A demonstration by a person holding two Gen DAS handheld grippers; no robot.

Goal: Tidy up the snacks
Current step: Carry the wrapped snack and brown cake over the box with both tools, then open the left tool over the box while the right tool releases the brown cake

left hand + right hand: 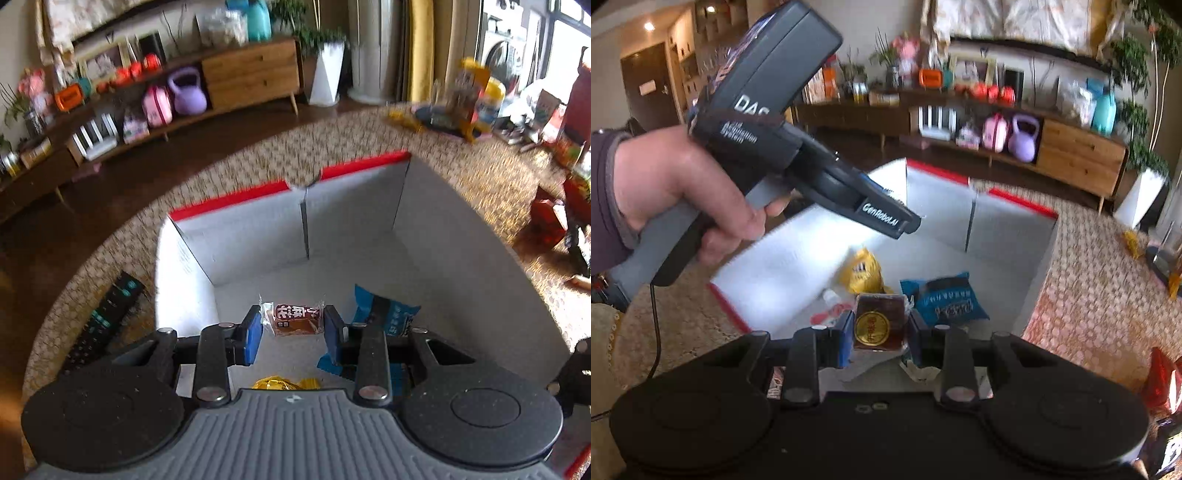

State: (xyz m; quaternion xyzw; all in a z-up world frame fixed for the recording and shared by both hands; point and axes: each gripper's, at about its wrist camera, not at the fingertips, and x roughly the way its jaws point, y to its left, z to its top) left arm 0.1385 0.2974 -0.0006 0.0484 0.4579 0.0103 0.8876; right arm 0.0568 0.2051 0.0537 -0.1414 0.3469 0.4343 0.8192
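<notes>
Already, a blue packet (384, 317) and yellow bag (862, 271) lay in the box (461, 258) beyond both jaws; the left gripper (293, 326) pinched a brown snack (295, 319), the right gripper (877, 336) a dark snack (879, 325), neither yet dropped.

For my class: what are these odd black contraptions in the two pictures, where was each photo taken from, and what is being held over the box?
A person holds two hand-squeezed grippers; each photo comes from a camera on one of them, looking along its two fingers. The left gripper is shut on a small brown snack packet. The right gripper is shut on a brown packet with a gold sticker; its view also shows the hand holding the left gripper. Both hang over an open white cardboard box on a patterned table. In the box lie a blue packet and a yellow bag.
</notes>
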